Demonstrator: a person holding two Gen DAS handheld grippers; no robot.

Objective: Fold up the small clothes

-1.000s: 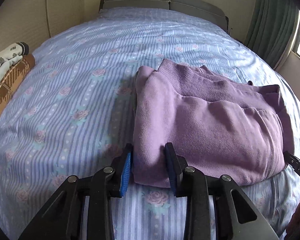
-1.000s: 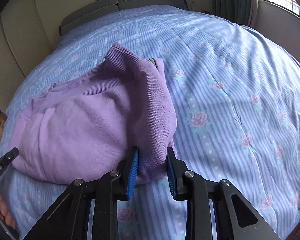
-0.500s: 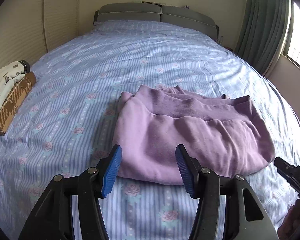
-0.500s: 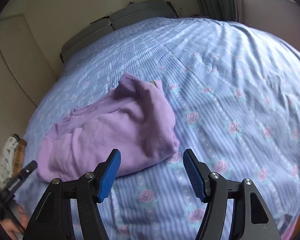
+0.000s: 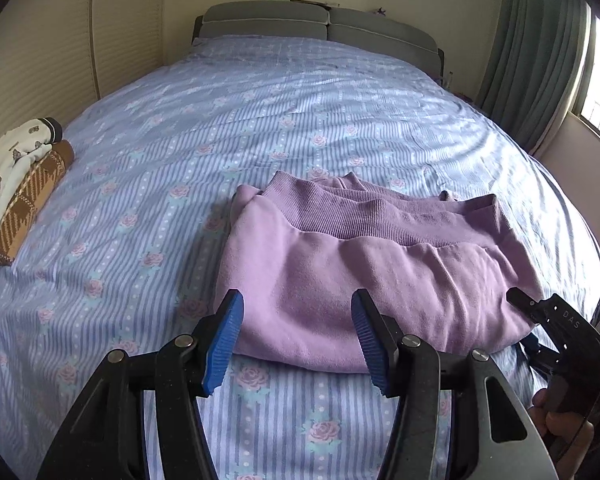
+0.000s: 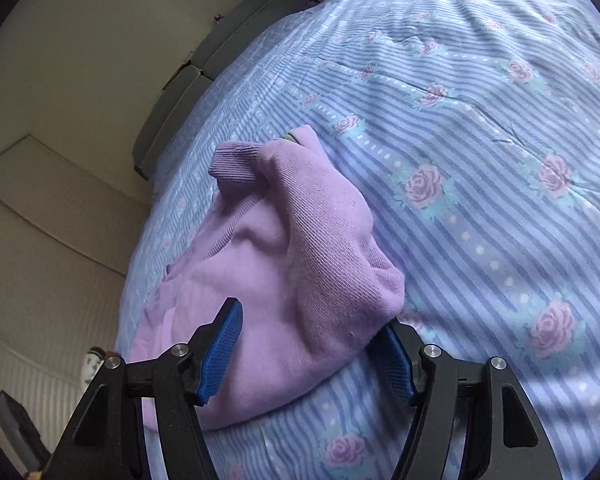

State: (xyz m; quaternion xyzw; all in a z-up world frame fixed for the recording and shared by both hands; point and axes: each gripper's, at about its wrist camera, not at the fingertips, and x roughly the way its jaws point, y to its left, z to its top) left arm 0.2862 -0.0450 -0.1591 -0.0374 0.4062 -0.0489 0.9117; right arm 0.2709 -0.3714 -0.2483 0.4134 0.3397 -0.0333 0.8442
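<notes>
- My left gripper [image 5: 296, 344]: jaws spread wide and holding nothing, poised just short of the near folded edge of the purple sweatshirt [image 5: 364, 276].
- My right gripper [image 6: 312, 356]: jaws likewise spread, straddling the sweatshirt's near right corner; the cloth bulges between the blue pads [image 6: 220, 356], but I cannot tell whether they touch it, and they do not pinch it.
- Purple sweatshirt: lies on the striped floral bedspread [image 5: 148, 208], towards the near edge of the bed, as a compact rectangle with the ribbed hem band [image 5: 380, 216] stacked on its far side.
- Progress, as I judge it: this garment looks folded, with several layers visible and no sleeve trailing loose. The right corner, in the right wrist view, is somewhat puffed rather than flat.
- Remaining, as I judge it: perhaps pressing that corner flat, then moving the bundle aside.
- Folded pile [image 5: 16, 188]: a white printed piece on a brown checked one rests at the bed's left edge, well apart from the sweatshirt, a likely place for finished items.
- No unfolded clothes appear in either view.
</notes>
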